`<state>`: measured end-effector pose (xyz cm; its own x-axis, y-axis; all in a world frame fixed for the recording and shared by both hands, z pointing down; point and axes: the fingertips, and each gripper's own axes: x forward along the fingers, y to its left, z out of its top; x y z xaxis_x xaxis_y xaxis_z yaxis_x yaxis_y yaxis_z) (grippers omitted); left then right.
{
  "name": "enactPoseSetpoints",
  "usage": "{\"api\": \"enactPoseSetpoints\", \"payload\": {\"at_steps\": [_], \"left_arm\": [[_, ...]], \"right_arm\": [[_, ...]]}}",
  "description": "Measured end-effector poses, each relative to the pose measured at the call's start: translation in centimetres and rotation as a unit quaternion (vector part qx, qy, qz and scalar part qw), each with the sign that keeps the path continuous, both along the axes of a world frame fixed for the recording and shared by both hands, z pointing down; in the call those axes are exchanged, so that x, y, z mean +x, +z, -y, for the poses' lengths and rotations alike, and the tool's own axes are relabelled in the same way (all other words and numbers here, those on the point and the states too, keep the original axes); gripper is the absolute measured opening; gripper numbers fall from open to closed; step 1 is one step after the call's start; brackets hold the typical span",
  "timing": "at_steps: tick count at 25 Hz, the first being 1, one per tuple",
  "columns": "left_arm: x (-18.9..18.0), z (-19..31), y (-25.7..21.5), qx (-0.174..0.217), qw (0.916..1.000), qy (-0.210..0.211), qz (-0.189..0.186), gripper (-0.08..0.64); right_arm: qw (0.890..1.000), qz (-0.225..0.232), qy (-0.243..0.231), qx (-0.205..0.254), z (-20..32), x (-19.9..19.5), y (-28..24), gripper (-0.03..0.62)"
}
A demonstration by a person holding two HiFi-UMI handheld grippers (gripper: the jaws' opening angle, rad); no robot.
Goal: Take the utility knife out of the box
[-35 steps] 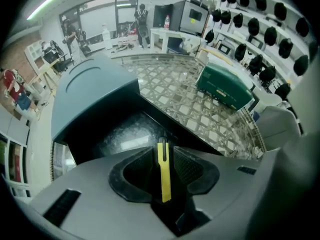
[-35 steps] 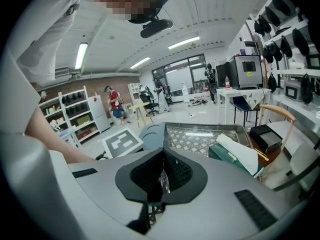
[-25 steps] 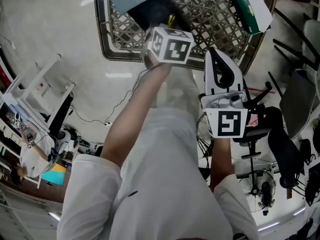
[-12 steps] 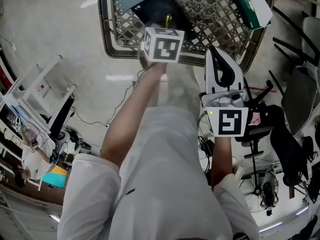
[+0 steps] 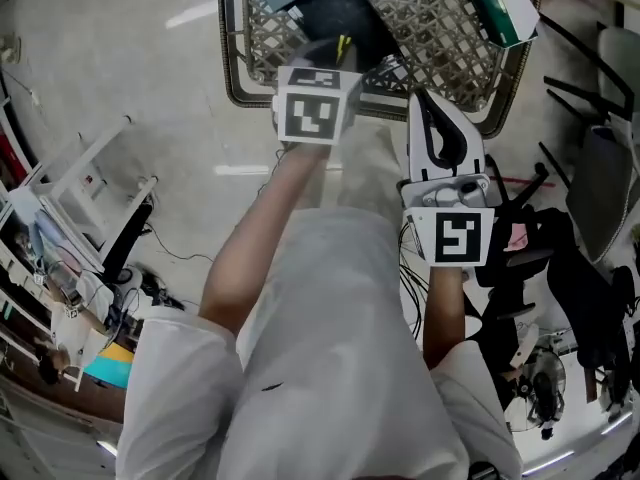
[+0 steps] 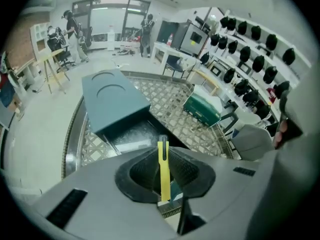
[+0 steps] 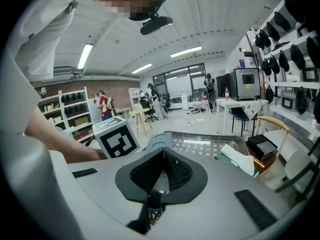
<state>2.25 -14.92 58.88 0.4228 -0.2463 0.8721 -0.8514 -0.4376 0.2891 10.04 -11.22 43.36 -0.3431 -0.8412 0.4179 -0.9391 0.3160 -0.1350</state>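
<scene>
One yellow knife (image 6: pixel 164 176) pinched in left gripper (image 6: pixel 163 154), over open box (image 6: pixel 120 101) in basket (image 6: pixel 70 139), right gripper (image 7: pixel 163 151) pressed together, empty.

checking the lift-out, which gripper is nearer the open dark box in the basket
Left. The left gripper, jaws shut on the yellow utility knife, hangs just above the open box; the right gripper sits farther back to its right, by the near rim of the basket.
</scene>
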Motion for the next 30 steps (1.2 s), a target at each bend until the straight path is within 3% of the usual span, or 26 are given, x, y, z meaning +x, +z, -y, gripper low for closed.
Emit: {"api": "enactPoseSetpoints", "payload": {"at_steps": [8, 14, 30], "left_arm": [[-2.3, -1.2, -7.6, 0.049, 0.9969, 0.001, -0.061, 0.058], [-4.8, -2.2, -12.9, 0.093, 0.9923, 0.001, -0.082, 0.058], [-9.4, -6.0, -25.5, 0.207, 0.9685, 0.027, -0.135, 0.058]], "right_arm": [[0.999, -0.016, 0.001, 0.029, -2.2, -2.0, -4.2, 0.0], [0.998, -0.03, -0.007, 0.052, -3.5, -3.7, -7.4, 0.0], [0.991, -0.094, -0.007, 0.091, -6.4, -5.5, -15.6, 0.0]]}}
